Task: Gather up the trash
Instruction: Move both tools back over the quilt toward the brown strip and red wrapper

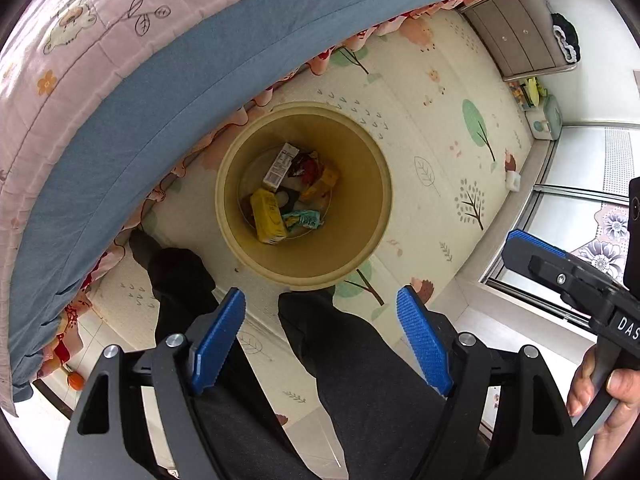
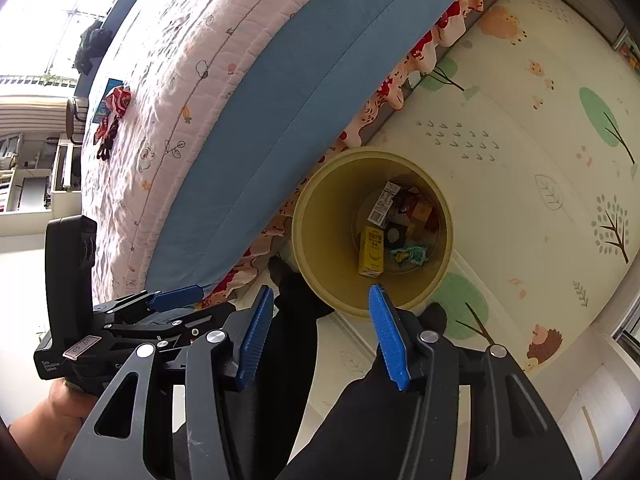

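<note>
A yellow round trash bin (image 1: 360,184) stands on the floor mat beside the bed; it also shows in the right wrist view (image 2: 324,240). Inside lie a yellow carton (image 1: 267,216), a white barcode box (image 1: 281,166), a green wrapper (image 1: 304,219) and red and orange wrappers. My left gripper (image 1: 320,312) is open and empty, held high above the bin. My right gripper (image 2: 320,312) is open and empty, also above the bin's near rim. More wrappers (image 2: 116,100) lie on the bed's far side in the right wrist view.
The bed (image 1: 120,92) with a pink quilt and blue sheet edge is at the left. The person's dark-trousered legs (image 1: 352,360) stand near the bin. A grey drawer unit (image 1: 516,28) stands at the far end of the patterned mat (image 1: 440,128).
</note>
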Tool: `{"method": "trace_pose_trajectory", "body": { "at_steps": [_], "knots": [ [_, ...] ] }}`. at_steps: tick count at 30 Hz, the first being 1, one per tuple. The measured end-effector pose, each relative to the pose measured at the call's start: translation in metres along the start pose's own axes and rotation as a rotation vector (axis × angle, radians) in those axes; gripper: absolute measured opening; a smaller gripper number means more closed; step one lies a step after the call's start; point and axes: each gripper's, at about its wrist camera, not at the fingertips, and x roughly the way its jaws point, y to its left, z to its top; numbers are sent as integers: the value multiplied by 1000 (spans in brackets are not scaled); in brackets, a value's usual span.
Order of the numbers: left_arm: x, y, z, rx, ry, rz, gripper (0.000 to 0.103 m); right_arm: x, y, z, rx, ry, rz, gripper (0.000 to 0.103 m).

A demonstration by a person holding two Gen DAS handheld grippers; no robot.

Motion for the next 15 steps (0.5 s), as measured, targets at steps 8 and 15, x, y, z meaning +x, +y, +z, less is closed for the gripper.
{"method": "trace_pose_trajectory", "body": {
  "at_steps": [8, 15],
  "knots": [
    [-11, -8, 6, 15, -19, -9, 78, -6, 4, 3, -2, -7, 8, 50],
    [-23, -10, 13, 17, -36, -30, 78, -11, 11, 9, -12, -10, 0, 50]
  ]
}}
